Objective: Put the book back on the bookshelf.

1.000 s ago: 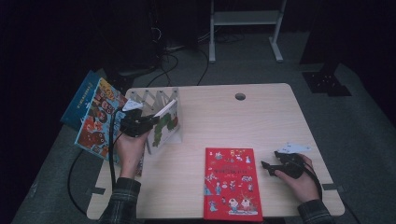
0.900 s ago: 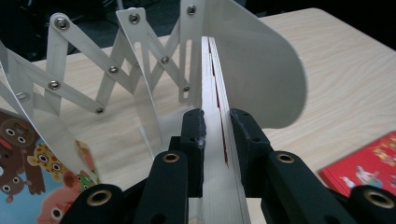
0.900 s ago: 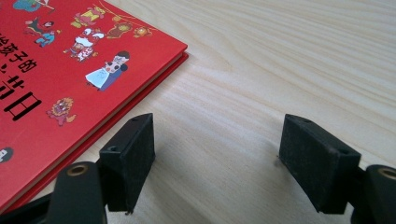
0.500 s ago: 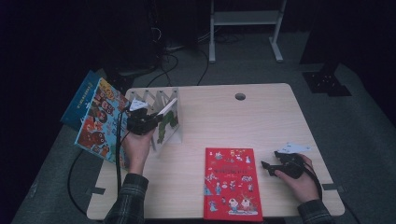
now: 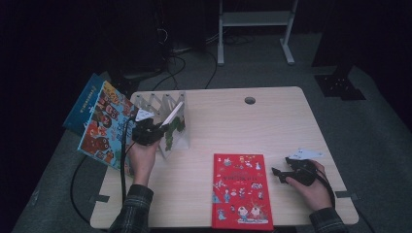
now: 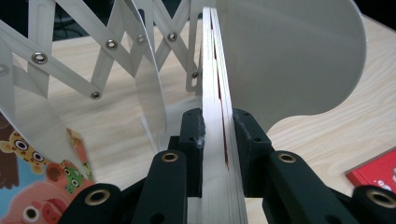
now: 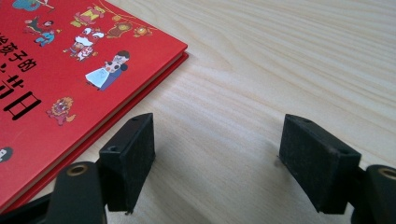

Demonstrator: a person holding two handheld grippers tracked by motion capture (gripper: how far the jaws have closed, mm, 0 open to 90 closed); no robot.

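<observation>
My left gripper (image 5: 158, 129) is shut on a thin picture book (image 5: 171, 127), which stands tilted in a white accordion book rack (image 5: 160, 102) at the table's left. In the left gripper view both pads (image 6: 194, 140) press the book's pale page edge (image 6: 215, 93), with a rack divider (image 6: 289, 56) just behind it. A red picture book (image 5: 240, 189) lies flat near the front edge. To its right my right gripper (image 5: 281, 174) rests open on the wood. Its jaws (image 7: 217, 154) hold nothing, and the red book's corner (image 7: 60, 70) lies beside them.
Two colourful books (image 5: 102, 126) lean off the rack's left side, past the table edge. A cable hole (image 5: 249, 100) sits at the back of the wooden table (image 5: 243, 126). A cable (image 5: 124, 155) trails from the left gripper. A white stand (image 5: 252, 19) is on the floor behind.
The left hand has sunk a little, lowering the held book further into the rack. The right hand and red book have stayed put.
</observation>
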